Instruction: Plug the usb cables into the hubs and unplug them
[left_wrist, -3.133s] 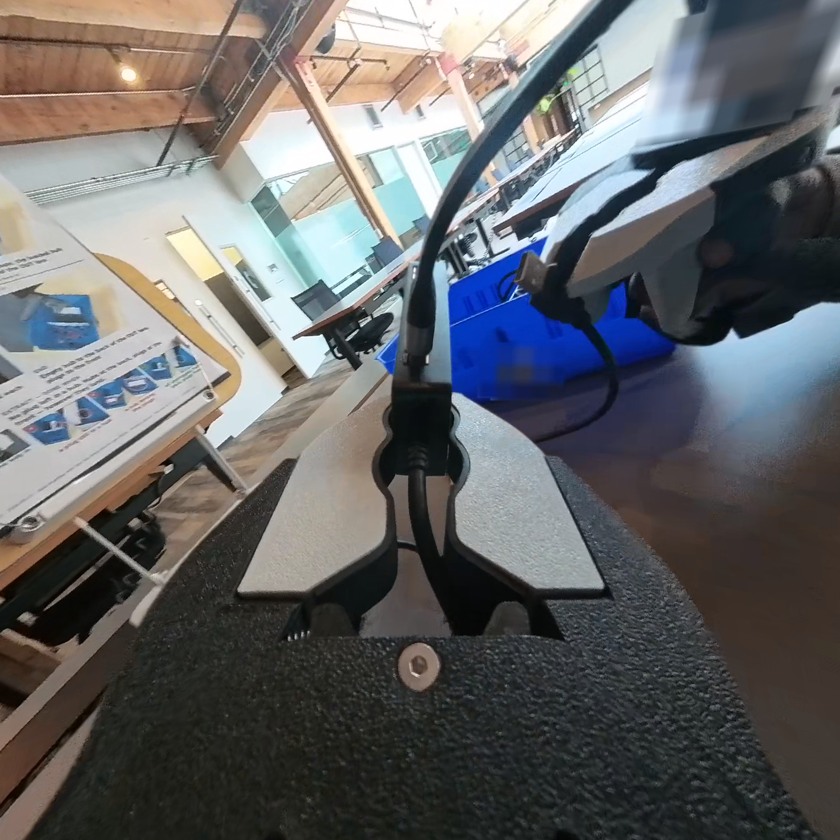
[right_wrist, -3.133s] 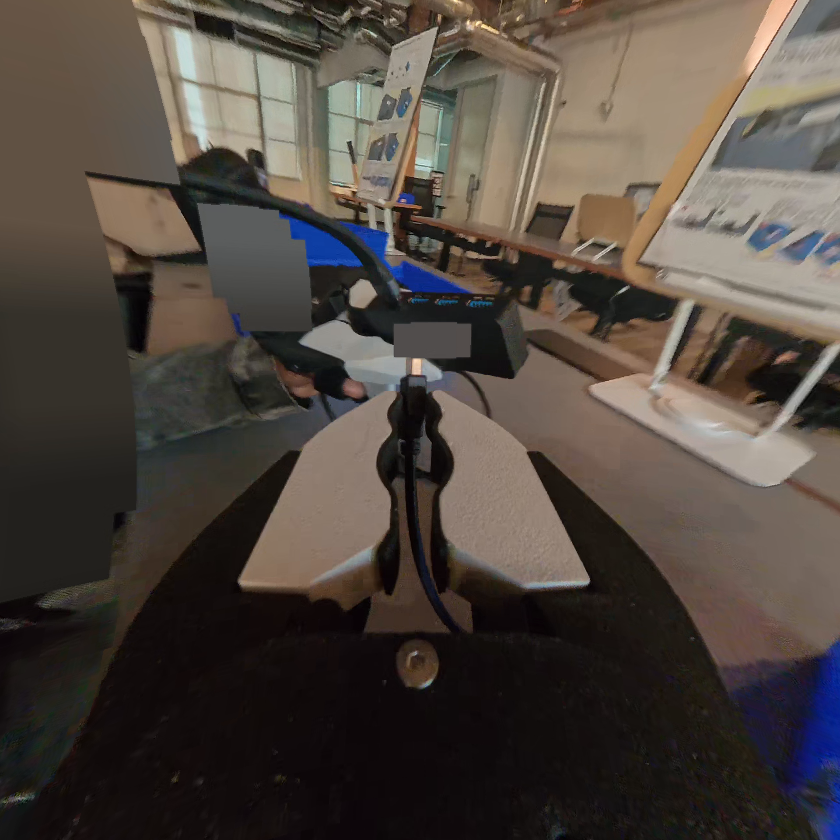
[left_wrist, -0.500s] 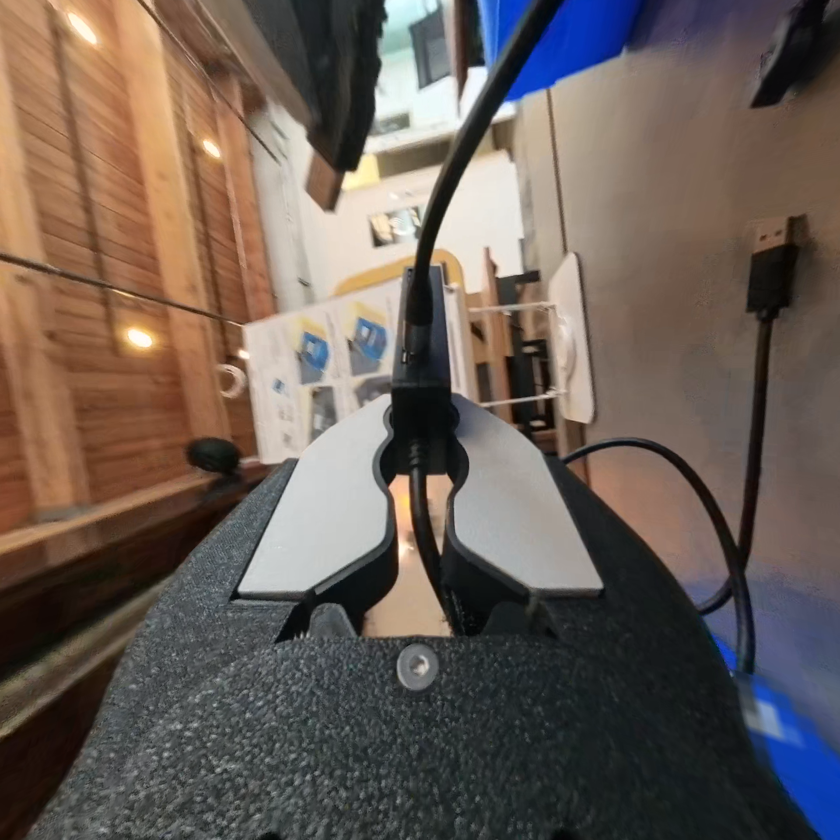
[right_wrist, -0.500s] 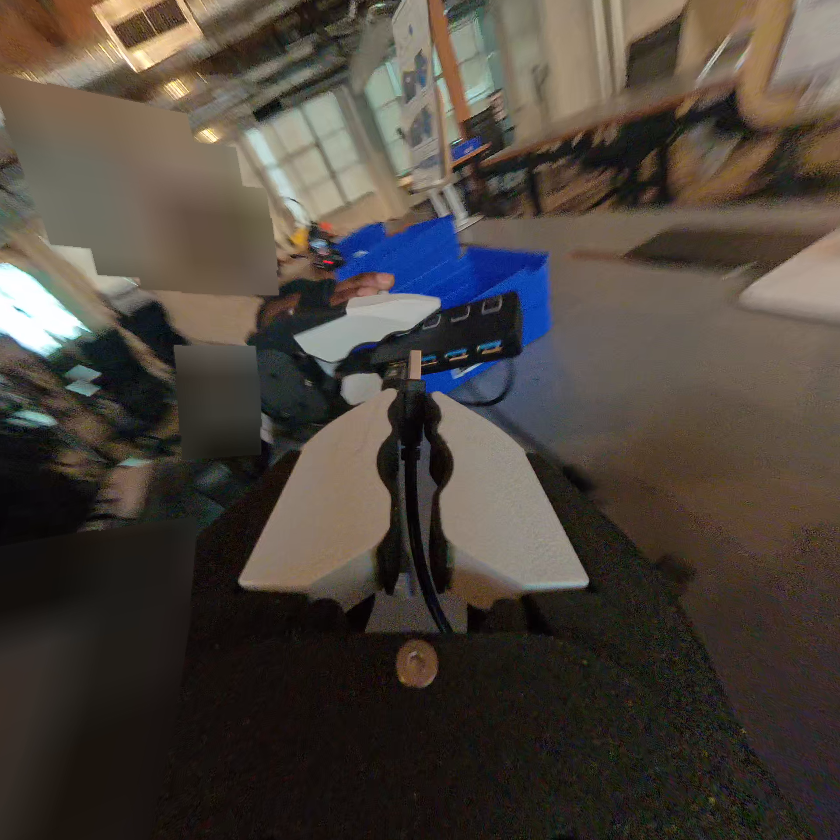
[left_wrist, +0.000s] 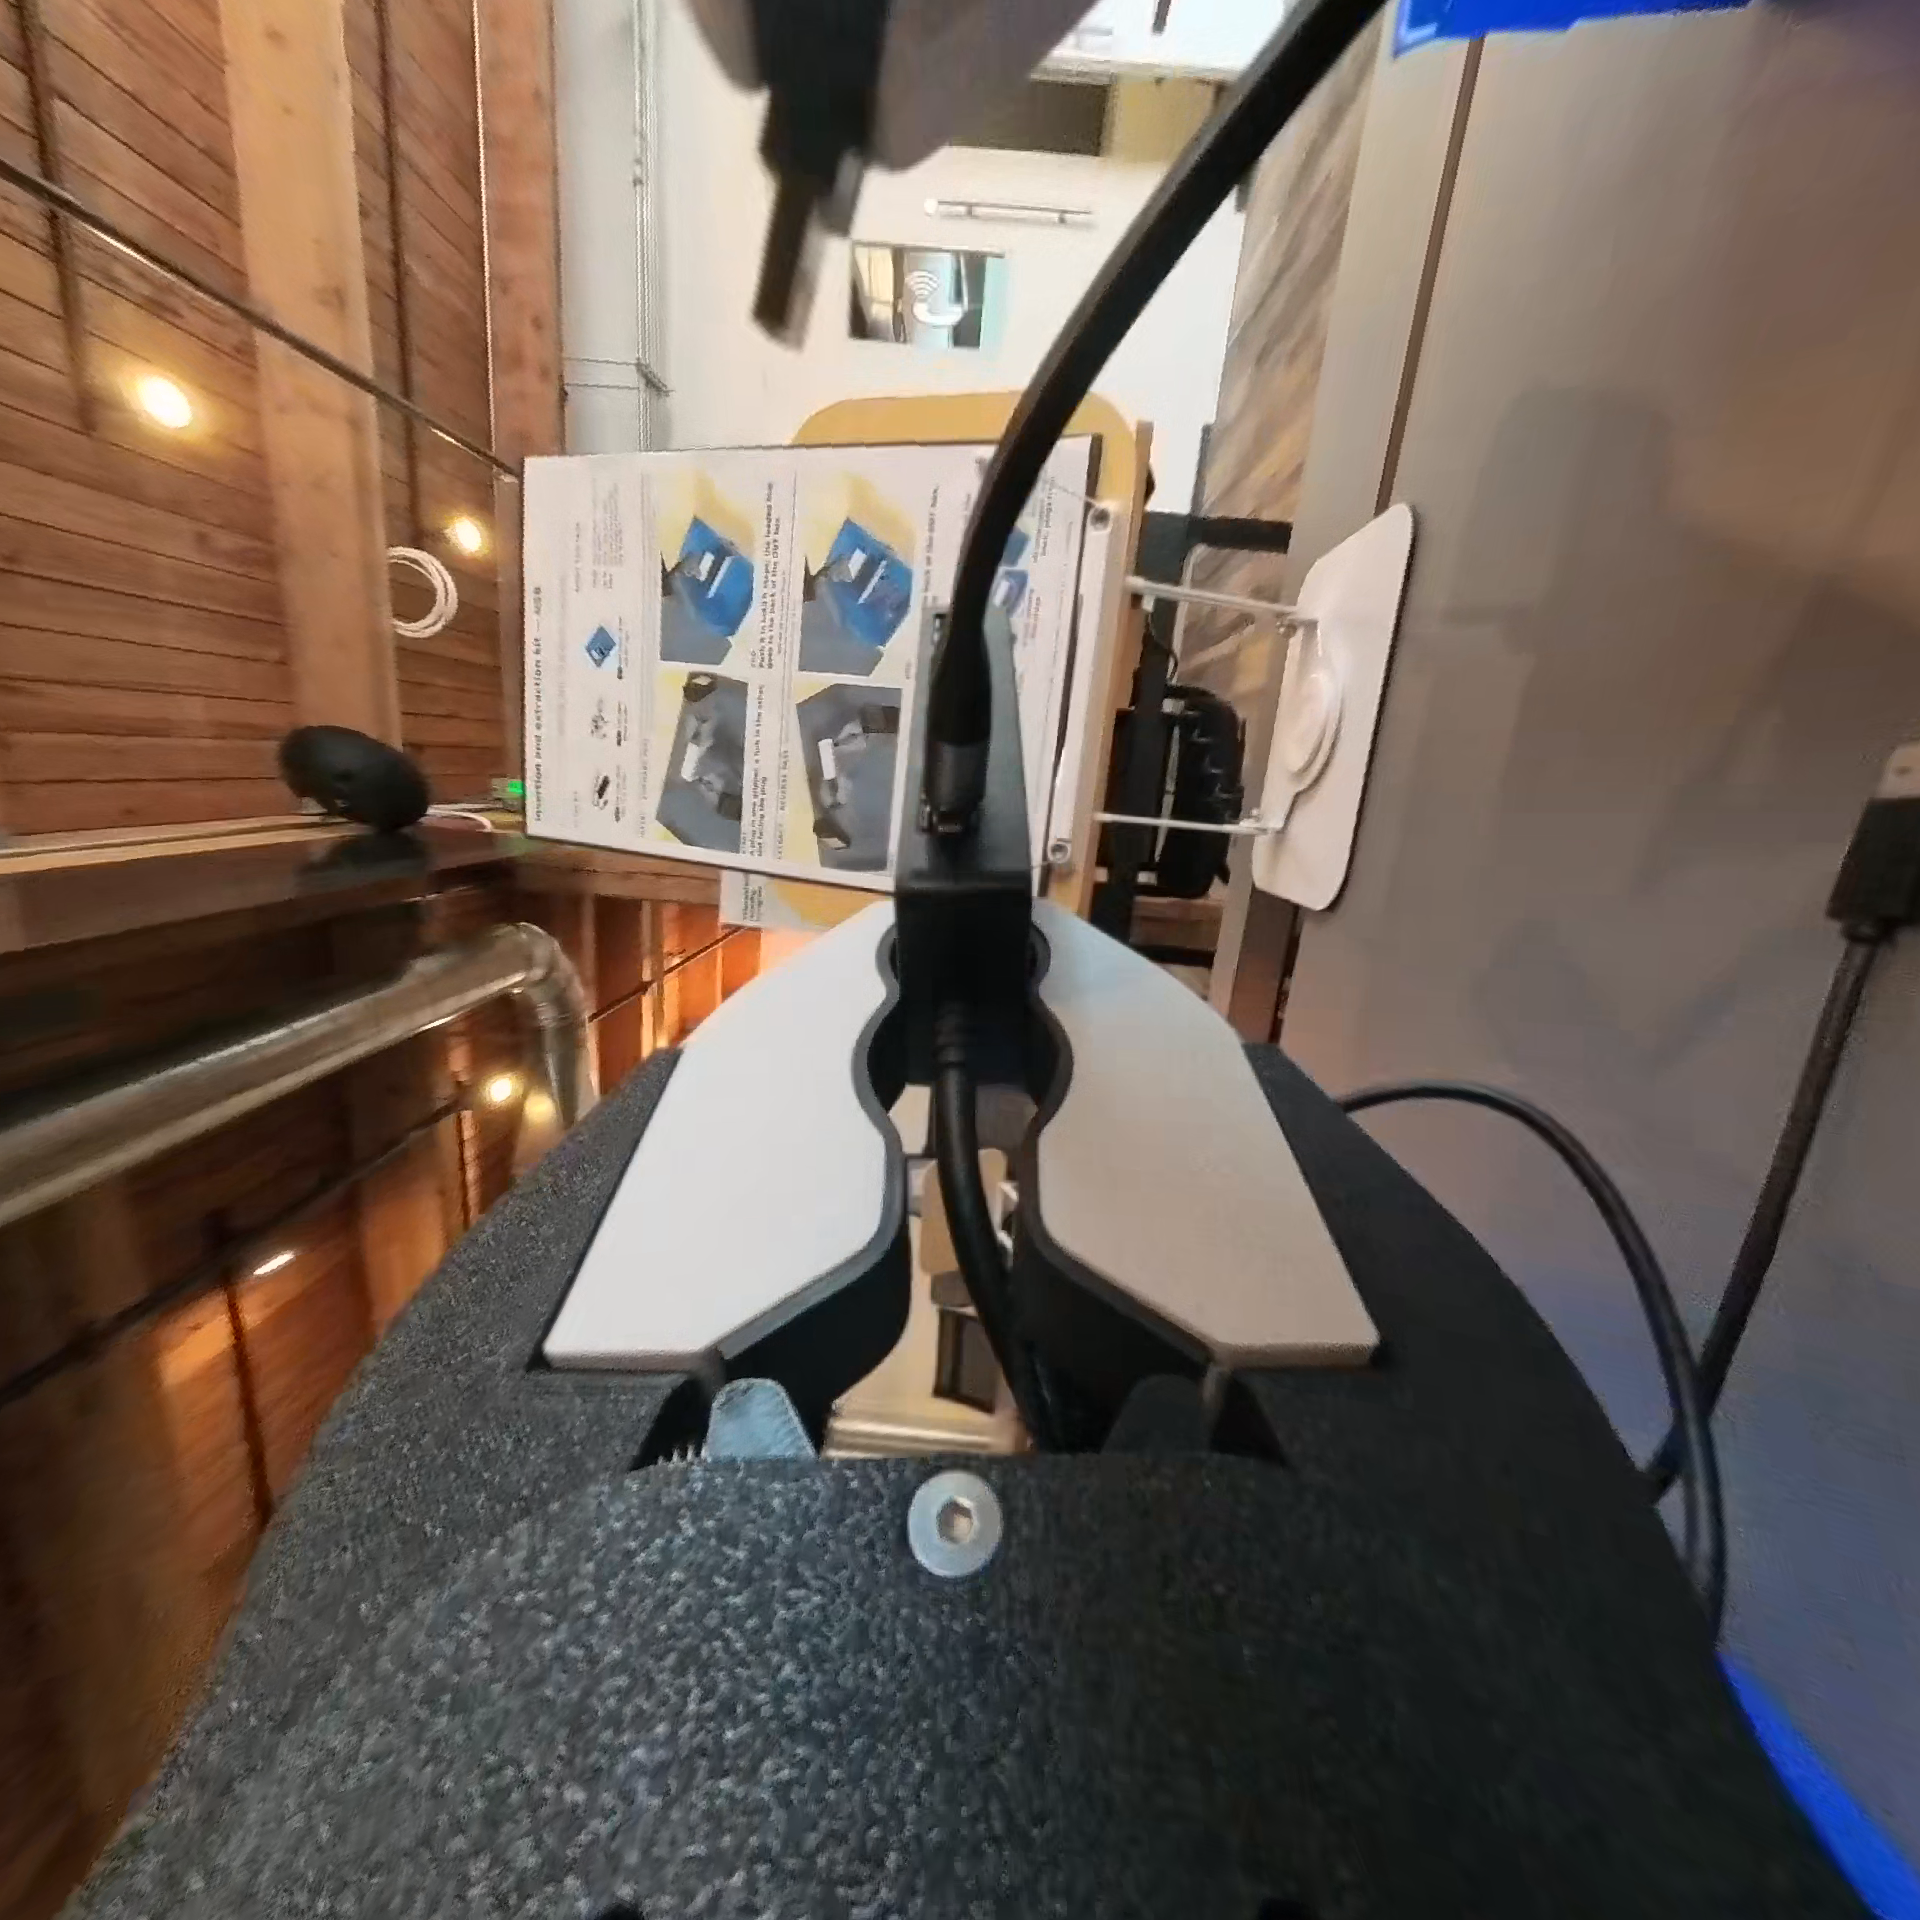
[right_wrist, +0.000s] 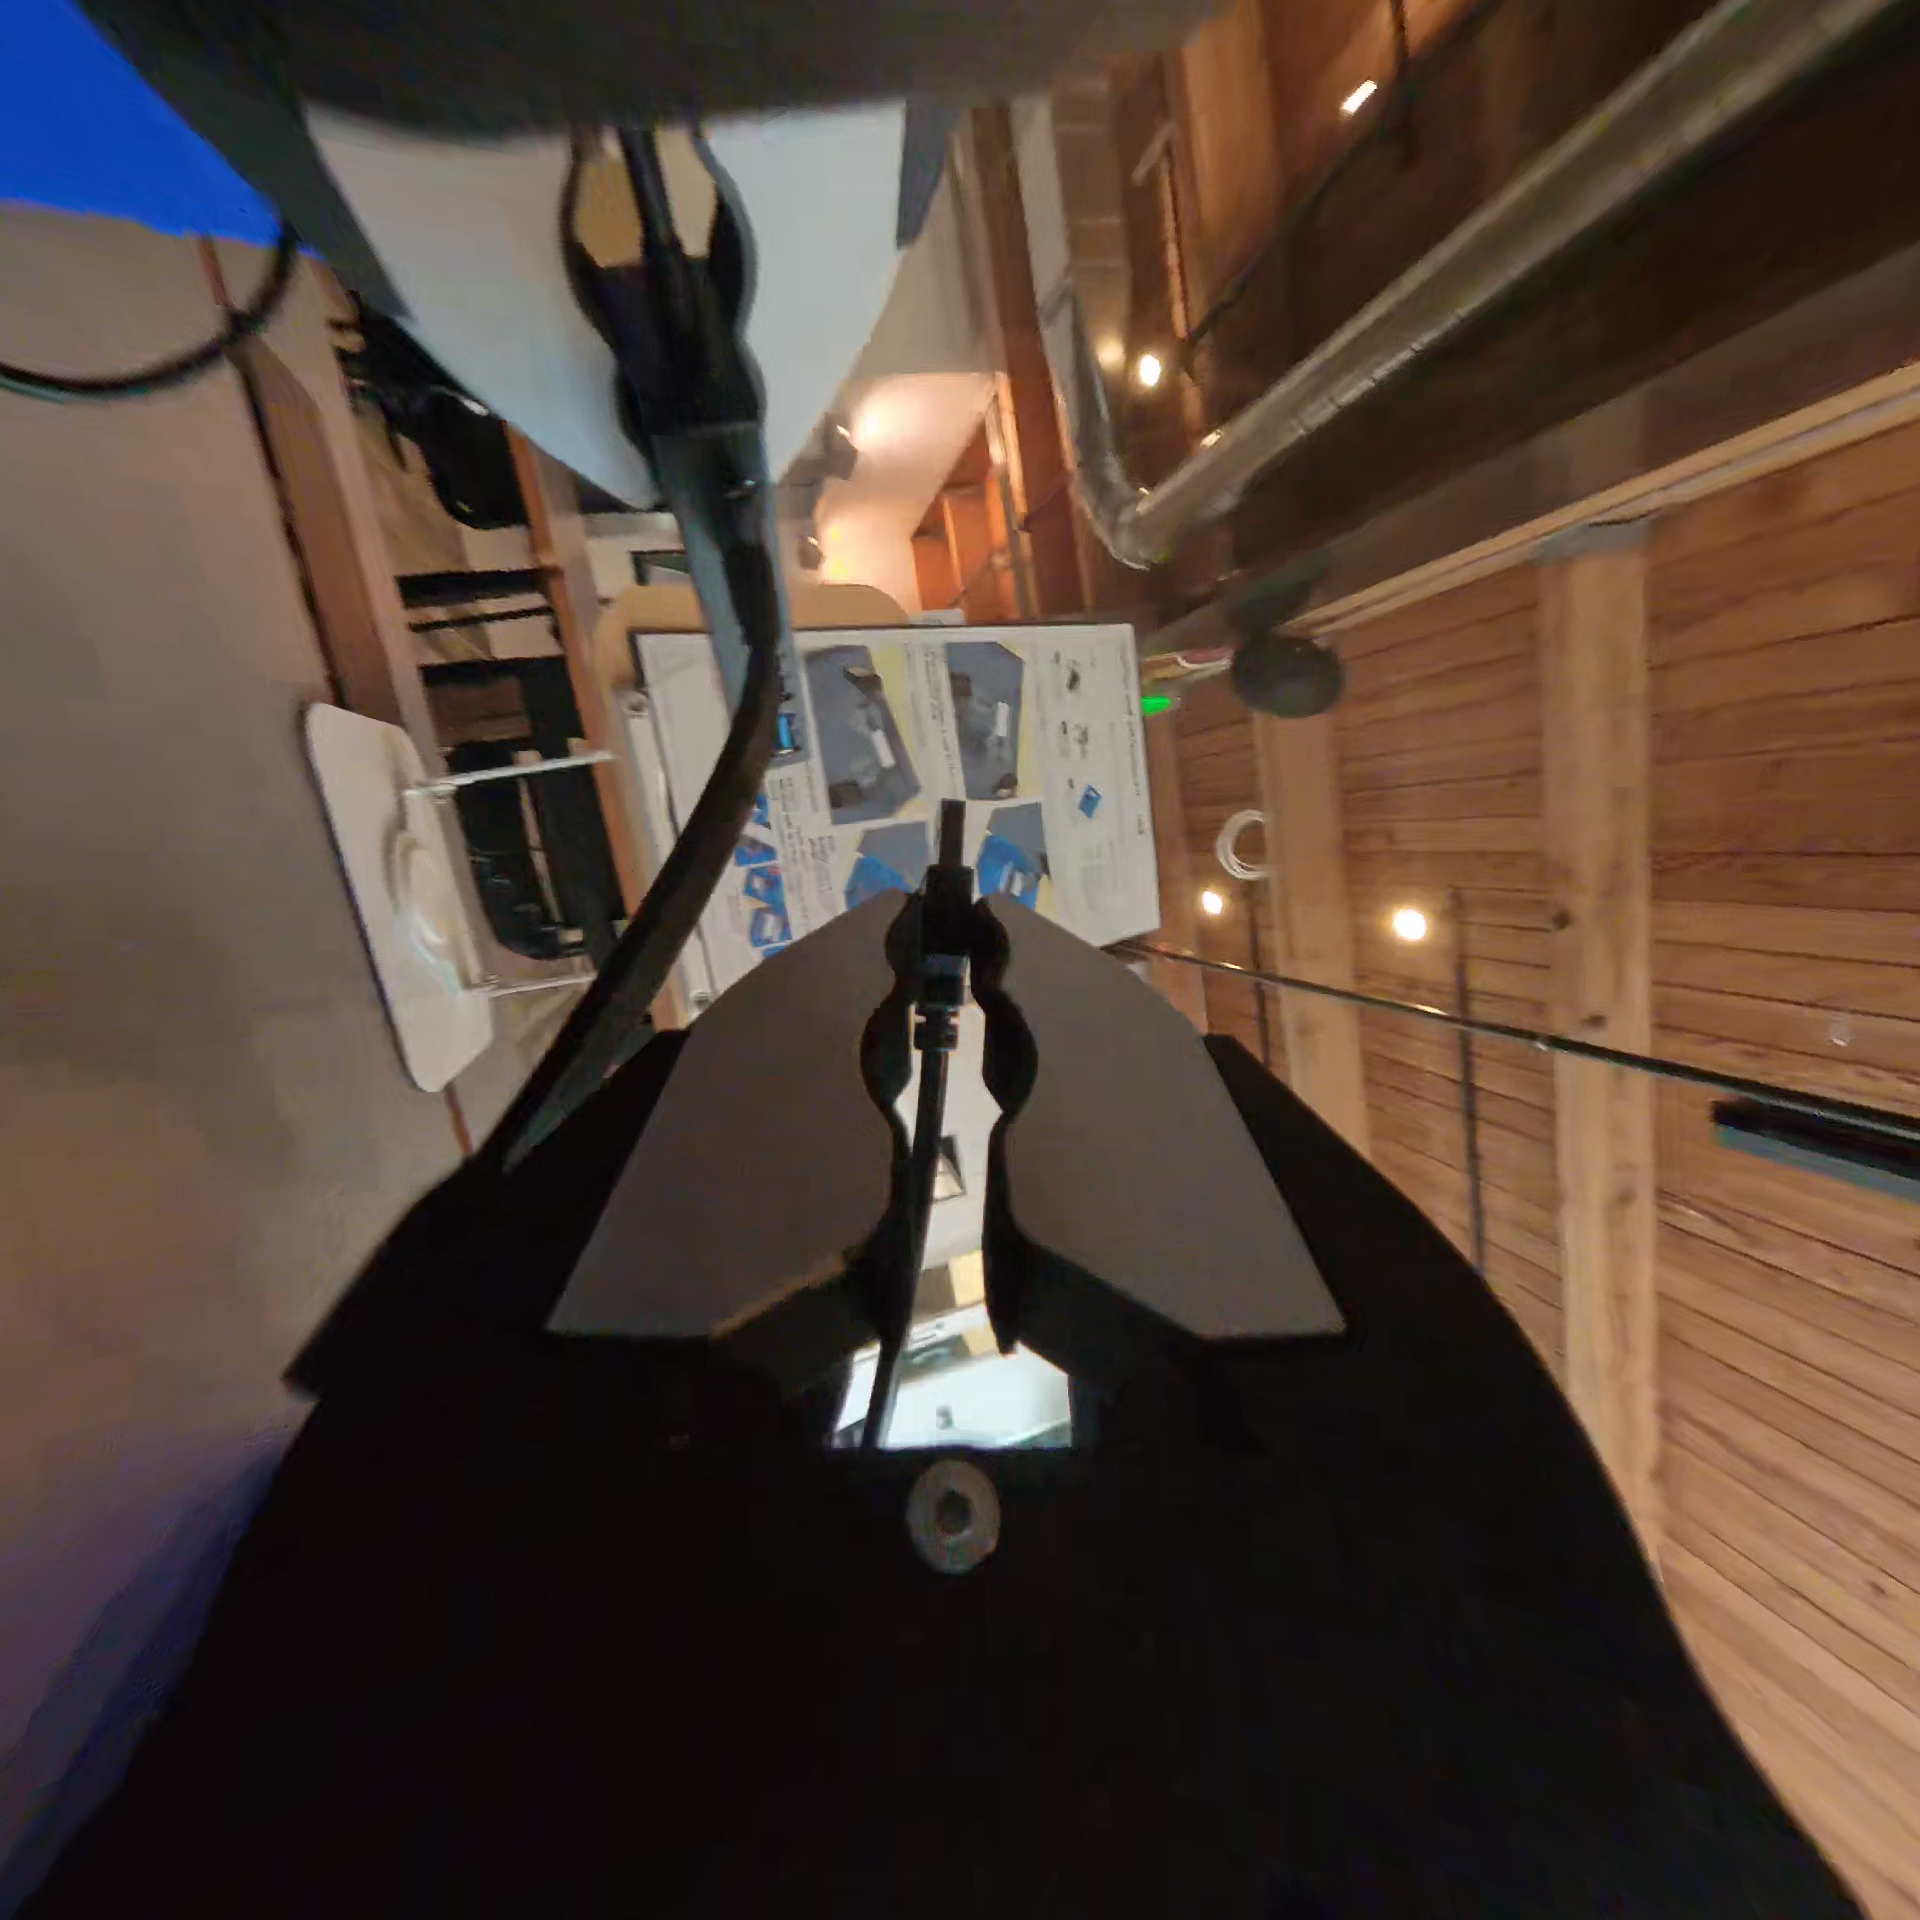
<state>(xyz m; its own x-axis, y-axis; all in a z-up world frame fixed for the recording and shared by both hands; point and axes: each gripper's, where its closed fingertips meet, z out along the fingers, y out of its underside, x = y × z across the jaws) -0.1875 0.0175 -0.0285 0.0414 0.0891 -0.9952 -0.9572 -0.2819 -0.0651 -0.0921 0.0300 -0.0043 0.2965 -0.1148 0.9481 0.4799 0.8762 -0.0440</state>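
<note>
Both wrist views are rolled sideways, so the table (left_wrist: 1662, 520), a smooth grey matte surface, stands as a vertical plane at the right of the left wrist view and at the left of the right wrist view. Left gripper (left_wrist: 961, 935): flat grey plates with scalloped black inner edges, mounted on a coarse, pebbled black body; its jaws are pressed against the sides of a USB hub (left_wrist: 966, 831), a slim rectangular black plastic block held end-on. A thick, round black hub cable (left_wrist: 1049, 416) arcs out of the hub's upper face toward the top edge, and a thinner lead runs back between the jaws. Right gripper (right_wrist: 948, 920): same form, shaded dark; its jaws pinch the moulded black shell of a USB plug (right_wrist: 948, 883), whose narrow rectangular tip projects forward, clear of the hub. This plug appears blurred at the top of the left wrist view. A second USB plug with a metal tip (left_wrist: 1881, 842) lies on the table at the right edge, its thin black cable (left_wrist: 1621, 1247) looping. Behind stands a laminated instruction sheet (left_wrist: 727, 655) on a white flat-based stand (left_wrist: 1340, 707); wooden slat ceiling (left_wrist: 156, 520) and a metal duct (right_wrist: 1351, 343) fill the background.
</note>
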